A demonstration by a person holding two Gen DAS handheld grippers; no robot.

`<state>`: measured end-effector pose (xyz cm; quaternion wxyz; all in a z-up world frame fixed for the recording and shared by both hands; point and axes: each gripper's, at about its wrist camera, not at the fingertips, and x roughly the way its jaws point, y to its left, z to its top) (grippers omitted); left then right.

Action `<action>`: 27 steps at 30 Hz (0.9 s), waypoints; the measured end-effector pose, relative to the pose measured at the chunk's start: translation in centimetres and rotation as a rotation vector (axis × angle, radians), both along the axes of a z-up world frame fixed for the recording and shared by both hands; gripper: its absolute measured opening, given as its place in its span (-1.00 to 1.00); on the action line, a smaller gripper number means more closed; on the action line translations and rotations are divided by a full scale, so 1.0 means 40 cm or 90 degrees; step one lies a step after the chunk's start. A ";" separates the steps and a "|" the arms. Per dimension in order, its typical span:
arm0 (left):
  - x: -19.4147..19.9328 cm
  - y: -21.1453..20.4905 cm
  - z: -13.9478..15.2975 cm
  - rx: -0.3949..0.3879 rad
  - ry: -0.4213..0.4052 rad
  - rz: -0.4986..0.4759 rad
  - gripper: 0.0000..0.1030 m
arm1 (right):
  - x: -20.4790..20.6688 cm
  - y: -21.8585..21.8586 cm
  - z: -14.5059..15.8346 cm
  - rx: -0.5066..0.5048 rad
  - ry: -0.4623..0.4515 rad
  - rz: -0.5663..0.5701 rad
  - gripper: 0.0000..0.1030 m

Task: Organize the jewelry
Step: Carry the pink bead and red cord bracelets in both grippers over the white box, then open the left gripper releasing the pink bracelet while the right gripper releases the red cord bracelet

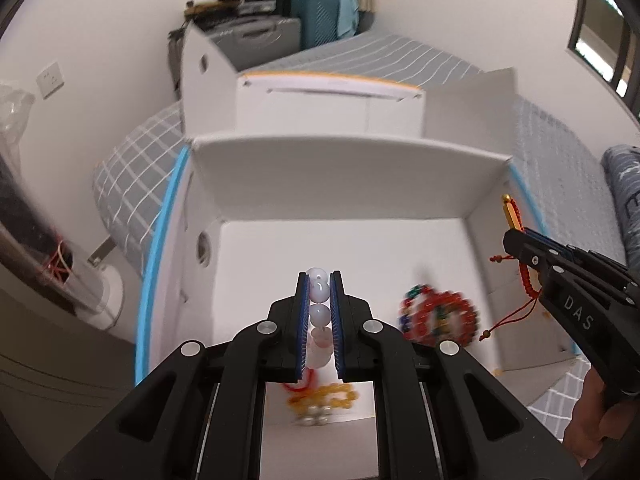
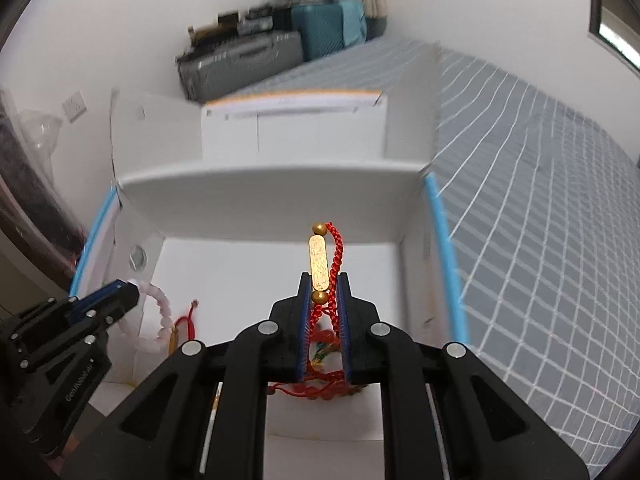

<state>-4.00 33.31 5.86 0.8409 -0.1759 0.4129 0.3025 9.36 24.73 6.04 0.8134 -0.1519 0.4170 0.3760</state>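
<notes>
My left gripper (image 1: 319,280) is shut on a pale pink and white bead bracelet (image 1: 319,294) and holds it over an open white box (image 1: 344,168). It also shows in the right wrist view (image 2: 120,292) at the left, with the bracelet (image 2: 162,312) hanging from it. My right gripper (image 2: 324,280) is shut on a red braided cord bracelet with a gold bar (image 2: 319,262), above the same box (image 2: 272,184). In the left wrist view it (image 1: 516,236) is at the box's right wall. A red bead bracelet (image 1: 438,316) and a yellow bead bracelet (image 1: 324,398) lie on the box floor.
A second white box with an orange edge (image 1: 328,96) stands behind the first. Both sit on a grey checked bedspread (image 2: 540,220). Suitcases (image 1: 320,16) are stacked at the far wall. The box rim has blue tape (image 1: 160,248).
</notes>
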 end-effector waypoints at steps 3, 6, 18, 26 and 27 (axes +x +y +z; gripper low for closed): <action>0.003 0.020 -0.019 -0.007 0.013 0.005 -0.81 | 0.009 0.031 -0.048 -0.037 0.033 -0.001 -0.78; 0.009 0.038 -0.044 -0.016 0.033 0.007 -0.81 | 0.018 0.045 -0.087 -0.072 0.055 -0.009 -0.78; 0.006 0.064 -0.061 -0.025 0.055 0.026 -0.69 | 0.018 0.040 -0.106 -0.071 0.090 0.000 -0.13; -0.061 0.021 0.013 0.000 0.007 0.037 0.51 | -0.042 -0.058 0.023 0.001 0.018 -0.015 0.59; -0.077 0.014 0.021 0.005 -0.001 0.036 0.57 | -0.052 -0.072 0.036 0.007 0.009 -0.017 0.69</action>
